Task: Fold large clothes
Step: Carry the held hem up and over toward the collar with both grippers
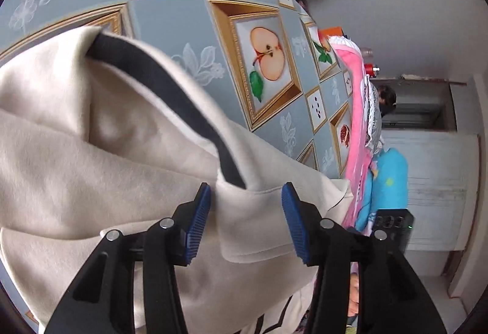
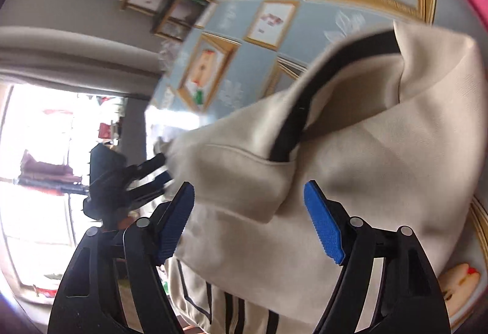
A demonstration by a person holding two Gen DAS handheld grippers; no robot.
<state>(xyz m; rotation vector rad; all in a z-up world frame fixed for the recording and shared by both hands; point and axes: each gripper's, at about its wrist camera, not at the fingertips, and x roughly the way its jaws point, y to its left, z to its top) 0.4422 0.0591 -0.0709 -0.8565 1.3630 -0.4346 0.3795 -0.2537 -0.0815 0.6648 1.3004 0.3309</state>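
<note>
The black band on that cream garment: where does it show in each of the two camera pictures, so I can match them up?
Left wrist view: the black band curves from upper left down to the centre, ending just above the open left gripper.
Right wrist view: it runs from upper right down to the centre, ending above the open right gripper.
Shared landmark: the blue tablecloth with gold-framed fruit pictures lies behind the cream garment in both.
</note>
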